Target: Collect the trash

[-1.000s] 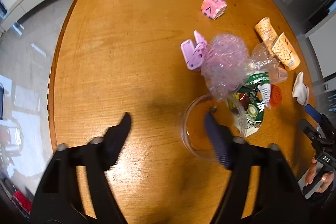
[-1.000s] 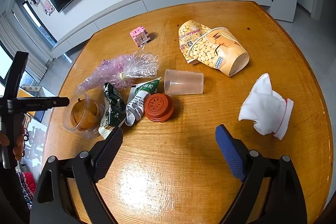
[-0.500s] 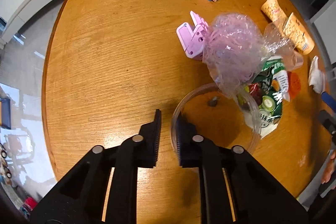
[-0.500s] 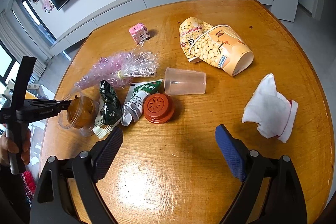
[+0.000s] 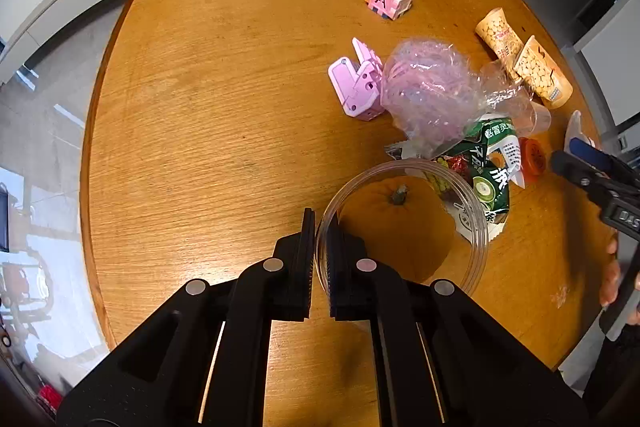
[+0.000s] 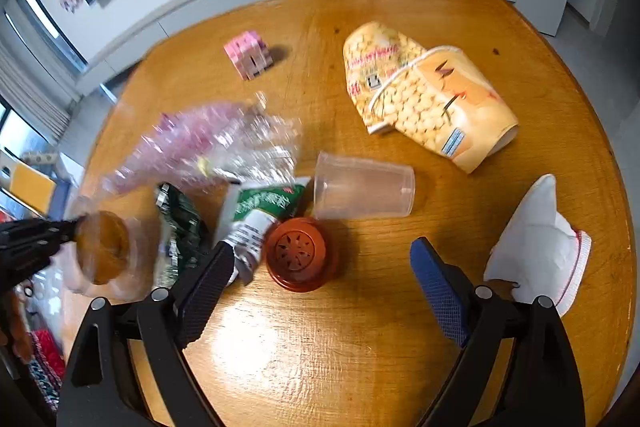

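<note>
One clear cup's [image 5: 404,227] rim sits pinched between the left jaws.

You get bright, even daylight in both views. In the right wrist view, a white glare patch sits on the table [image 6: 360,355] at lower centre, and windows glow at the left edge. That view is smeared by motion blur: the pink cellophane [image 6: 208,143] and the clear tub [image 6: 108,255] at left are soft, while the orange lid [image 6: 298,253] casts a short shadow to its right. The left wrist view is sharp; its table [image 5: 208,131] bows strongly towards dark, vignetted corners.
</note>
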`<state>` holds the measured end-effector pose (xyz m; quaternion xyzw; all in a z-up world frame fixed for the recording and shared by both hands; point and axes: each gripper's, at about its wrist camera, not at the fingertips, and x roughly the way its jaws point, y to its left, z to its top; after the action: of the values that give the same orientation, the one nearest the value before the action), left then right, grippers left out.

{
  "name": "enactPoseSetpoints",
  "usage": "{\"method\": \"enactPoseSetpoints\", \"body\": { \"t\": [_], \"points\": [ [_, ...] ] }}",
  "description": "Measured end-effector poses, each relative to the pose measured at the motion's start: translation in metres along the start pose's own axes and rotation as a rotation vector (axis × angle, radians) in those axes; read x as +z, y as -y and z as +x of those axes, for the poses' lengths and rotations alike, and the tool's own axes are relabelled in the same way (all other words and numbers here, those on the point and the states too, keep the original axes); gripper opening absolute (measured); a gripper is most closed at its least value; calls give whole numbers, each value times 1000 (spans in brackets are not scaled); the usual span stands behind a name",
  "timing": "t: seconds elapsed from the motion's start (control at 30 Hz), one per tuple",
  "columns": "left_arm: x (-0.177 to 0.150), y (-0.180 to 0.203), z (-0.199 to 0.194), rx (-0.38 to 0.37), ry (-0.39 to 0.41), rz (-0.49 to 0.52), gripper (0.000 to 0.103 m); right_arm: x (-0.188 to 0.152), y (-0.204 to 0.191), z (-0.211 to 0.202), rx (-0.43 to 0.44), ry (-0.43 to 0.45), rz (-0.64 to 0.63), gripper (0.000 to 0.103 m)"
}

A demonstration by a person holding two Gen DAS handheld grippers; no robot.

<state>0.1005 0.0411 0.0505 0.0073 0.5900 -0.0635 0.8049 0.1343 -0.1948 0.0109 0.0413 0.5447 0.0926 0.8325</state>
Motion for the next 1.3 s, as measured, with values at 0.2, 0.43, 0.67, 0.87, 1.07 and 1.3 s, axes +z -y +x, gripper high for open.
{"method": "enactPoseSetpoints", "body": {
  "t": [0.2,0.43,0.67,0.87,1.07,1.3],
  "points": [
    [-7,-2,-11,-10,10,-13,5,2,1,14,40,-57,25,46],
    [-17,9,-32,-27,40,2,5,-33,6,-32,12,10,-36,46],
    [-26,54,-70,-38,96,73,5,-88,34,-103,-6,94,-17,46],
    [-43,130,-90,-89,133,178,5,-140,79,-158,-50,162,37,46],
    [-66,234,-92,-171,145,318,5,-201,139,-201,-109,203,123,46],
    [-108,371,-85,-278,118,526,5,-300,225,-236,-232,223,304,46]
  ]
}}
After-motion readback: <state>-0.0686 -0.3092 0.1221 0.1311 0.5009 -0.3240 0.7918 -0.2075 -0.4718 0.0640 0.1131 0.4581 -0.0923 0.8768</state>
